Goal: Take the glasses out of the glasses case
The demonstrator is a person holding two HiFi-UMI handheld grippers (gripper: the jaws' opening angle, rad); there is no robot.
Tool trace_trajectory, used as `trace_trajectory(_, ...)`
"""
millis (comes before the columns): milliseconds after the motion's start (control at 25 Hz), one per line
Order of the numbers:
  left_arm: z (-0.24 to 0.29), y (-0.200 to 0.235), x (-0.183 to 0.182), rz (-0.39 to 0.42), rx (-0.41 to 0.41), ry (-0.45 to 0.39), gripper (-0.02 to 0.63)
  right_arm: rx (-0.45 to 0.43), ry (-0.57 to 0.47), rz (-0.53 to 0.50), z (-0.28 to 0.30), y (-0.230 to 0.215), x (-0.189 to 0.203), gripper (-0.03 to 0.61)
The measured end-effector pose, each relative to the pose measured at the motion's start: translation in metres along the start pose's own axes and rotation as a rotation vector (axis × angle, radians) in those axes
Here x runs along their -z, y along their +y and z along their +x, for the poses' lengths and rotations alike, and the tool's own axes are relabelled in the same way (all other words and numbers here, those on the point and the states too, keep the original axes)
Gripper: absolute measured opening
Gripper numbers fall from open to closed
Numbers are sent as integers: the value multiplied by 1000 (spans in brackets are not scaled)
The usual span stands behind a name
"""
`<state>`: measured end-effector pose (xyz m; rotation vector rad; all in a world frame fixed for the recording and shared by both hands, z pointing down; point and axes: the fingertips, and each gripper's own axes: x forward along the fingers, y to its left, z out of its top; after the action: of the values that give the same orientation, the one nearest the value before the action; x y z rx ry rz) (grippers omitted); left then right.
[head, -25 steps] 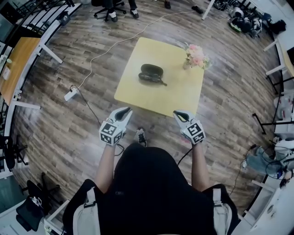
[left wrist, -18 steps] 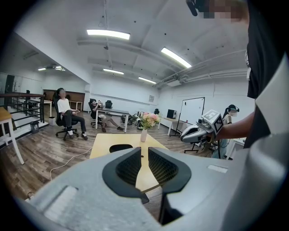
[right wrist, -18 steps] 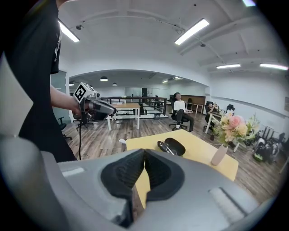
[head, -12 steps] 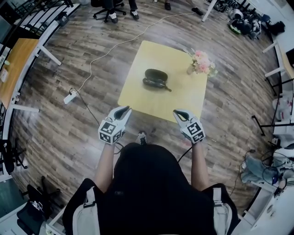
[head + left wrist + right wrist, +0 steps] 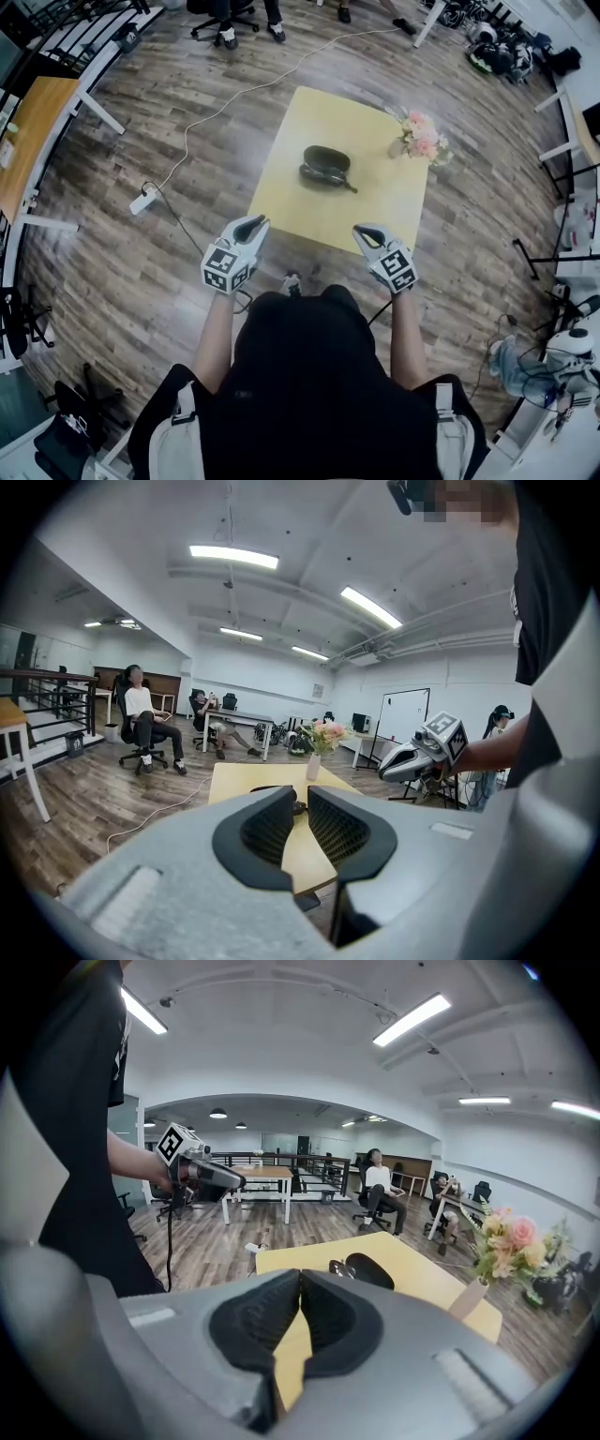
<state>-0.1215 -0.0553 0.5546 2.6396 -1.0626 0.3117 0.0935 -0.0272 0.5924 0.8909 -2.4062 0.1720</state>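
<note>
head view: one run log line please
dark oval glasses case on yellow square table | left gripper ajar | right gripper shut | both empty

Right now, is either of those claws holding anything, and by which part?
Nothing is held. The left gripper and right gripper are both empty; the case lies untouched on the table.

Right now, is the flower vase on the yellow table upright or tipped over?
Upright: the vase stands on its base on the table, pink flowers rising above it.
</note>
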Motion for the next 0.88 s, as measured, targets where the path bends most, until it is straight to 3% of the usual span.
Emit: trace_trajectory(880, -3, 21, -9, -7, -40, -19, 58, -35, 7, -58, 26, -12, -20, 5)
